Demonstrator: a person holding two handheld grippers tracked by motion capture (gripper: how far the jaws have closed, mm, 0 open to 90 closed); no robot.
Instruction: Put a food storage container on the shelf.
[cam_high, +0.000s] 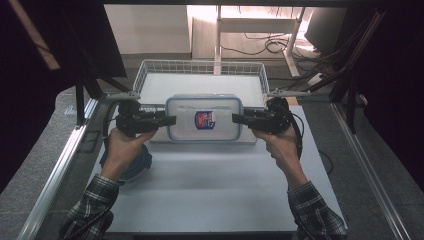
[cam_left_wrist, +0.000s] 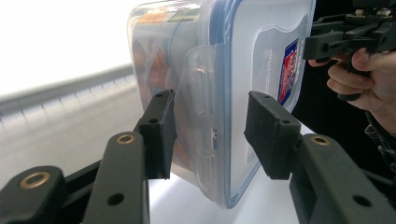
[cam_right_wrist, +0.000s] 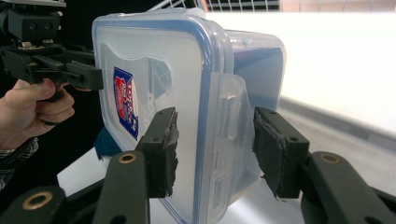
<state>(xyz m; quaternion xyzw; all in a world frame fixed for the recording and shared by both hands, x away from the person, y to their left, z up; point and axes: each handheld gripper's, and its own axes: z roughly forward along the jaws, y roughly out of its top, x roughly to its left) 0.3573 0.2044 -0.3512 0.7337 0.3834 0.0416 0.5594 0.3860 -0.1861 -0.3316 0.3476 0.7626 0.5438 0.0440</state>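
From the high view the clear lidded container sits at the near edge of the wire basket, left gripper and right gripper at its two short ends. The gripper views show each end latch sitting between spread jaws. Both grippers are part open, pads not visibly pressing.

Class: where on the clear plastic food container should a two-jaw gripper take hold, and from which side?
Grip the container at the latch flap on a short end, coming in level from that side. The flap and lid rim make a thin edge that open jaws can straddle, as the left gripper and right gripper do.
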